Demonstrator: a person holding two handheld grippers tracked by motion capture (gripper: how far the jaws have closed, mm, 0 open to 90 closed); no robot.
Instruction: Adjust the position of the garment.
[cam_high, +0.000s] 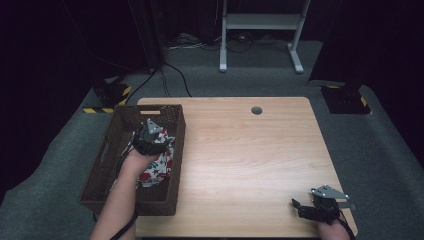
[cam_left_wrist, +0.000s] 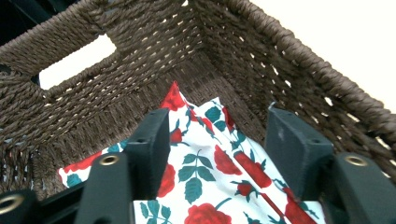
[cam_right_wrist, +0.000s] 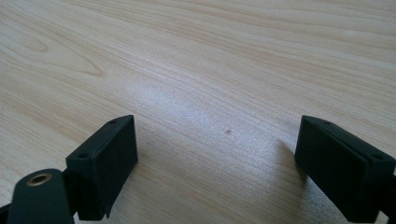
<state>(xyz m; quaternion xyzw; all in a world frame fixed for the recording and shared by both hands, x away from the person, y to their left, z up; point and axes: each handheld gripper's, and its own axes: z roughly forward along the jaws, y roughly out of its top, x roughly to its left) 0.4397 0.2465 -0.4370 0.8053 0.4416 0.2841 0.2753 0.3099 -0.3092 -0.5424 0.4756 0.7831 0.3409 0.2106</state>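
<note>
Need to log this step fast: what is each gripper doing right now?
Left gripper: open, jaws apart over the rose-print cloth lying in the wicker basket, not pressing it.
Right gripper: open, holding nothing, over the bare table.

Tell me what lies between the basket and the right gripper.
Bare wooden table in the high view, from the basket to the right gripper.

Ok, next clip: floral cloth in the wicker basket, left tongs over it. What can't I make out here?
- High view: the left tongs and hand cover the middle of the floral cloth; whether the cloth is folded is unclear.
- Left gripper view: the cloth runs off the bottom edge; the basket floor under it is hidden.
- High view: the right tongs are small and dark; their jaw gap is hard to read there. The right gripper view shows them open over bare table.
</note>
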